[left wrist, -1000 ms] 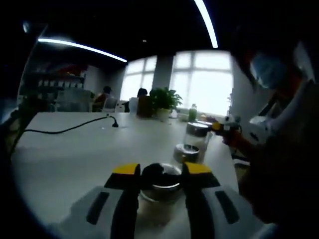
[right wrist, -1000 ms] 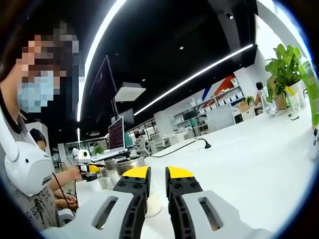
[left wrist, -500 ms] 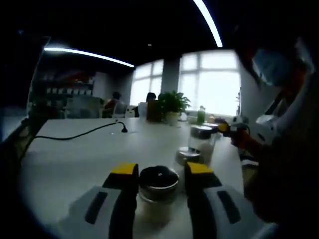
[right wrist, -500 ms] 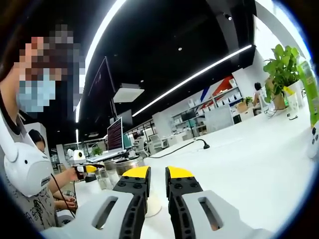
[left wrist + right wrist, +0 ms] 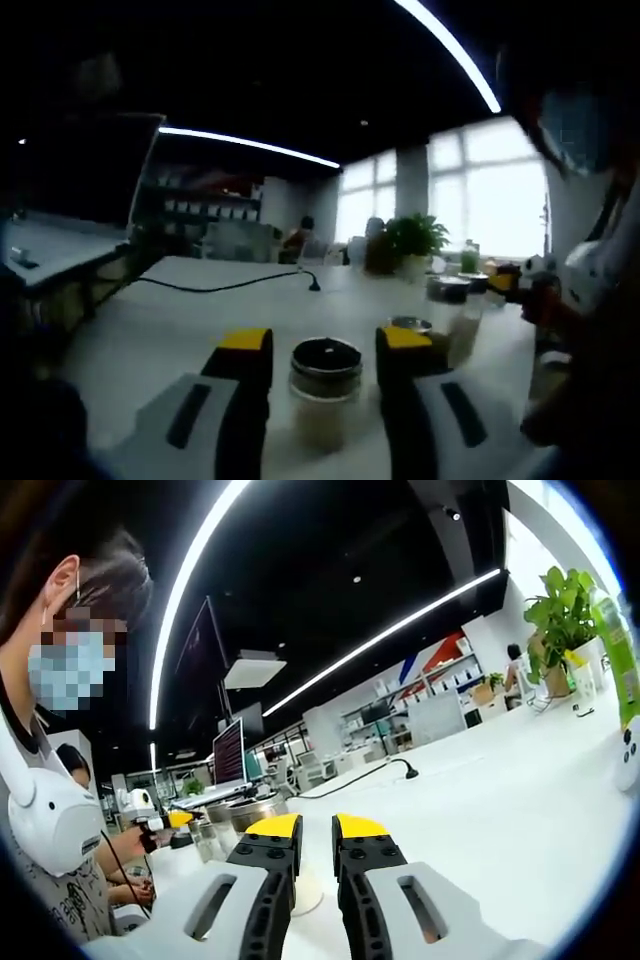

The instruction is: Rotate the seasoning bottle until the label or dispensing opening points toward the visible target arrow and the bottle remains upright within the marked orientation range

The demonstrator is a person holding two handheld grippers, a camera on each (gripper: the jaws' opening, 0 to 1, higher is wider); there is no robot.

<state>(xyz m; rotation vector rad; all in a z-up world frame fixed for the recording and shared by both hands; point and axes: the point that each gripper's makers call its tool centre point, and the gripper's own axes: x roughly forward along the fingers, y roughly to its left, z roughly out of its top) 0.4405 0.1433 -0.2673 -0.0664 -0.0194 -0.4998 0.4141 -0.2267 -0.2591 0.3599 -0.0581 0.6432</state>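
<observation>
The seasoning bottle [image 5: 324,393], a clear glass jar with a dark metal cap, is seen low in the centre of the left gripper view, upright on the white table [image 5: 180,320], bracketed by the yellow-tipped left gripper [image 5: 323,352], whose jaws are spread beside the cap with contact unclear, probably for turning. The right gripper [image 5: 317,830] is nearly closed, holding nothing. No label text or arrow can be read.

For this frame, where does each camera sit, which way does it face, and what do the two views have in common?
Left gripper view: rides the left hand-held gripper, looking across the table toward the windows, its jaws either side of a jar; a person's arm is at the right edge.
Right gripper view: rides the right hand-held gripper, jaws nearly closed with nothing between them, facing along the table; the masked person's torso is at left.
Shared: the table, the black cable and the plant.
</observation>
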